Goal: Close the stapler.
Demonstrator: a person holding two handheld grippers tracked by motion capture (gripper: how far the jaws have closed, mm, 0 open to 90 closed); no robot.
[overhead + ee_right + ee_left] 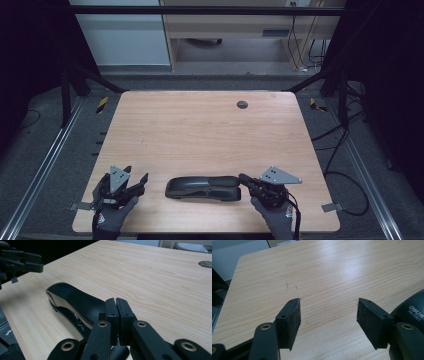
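Lying crosswise, stapler point(204, 187), nose leftward

Both hands wear grey knit gloves with a small red-and-white mark near the cuff. Each black hand-held gripper, the left hand-held gripper point(134, 181) and the right hand-held gripper point(243, 177), carries a grey three-cornered plate with screws, brass-ringed pivots and dark felt-like pads point(294, 322); a black cable trails from the right one.

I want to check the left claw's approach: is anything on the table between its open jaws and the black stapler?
Nothing visible. The left claw is open, with bare wooden table between it and the near end of the black stapler. The right claw is shut at the stapler's other end, away from that path.
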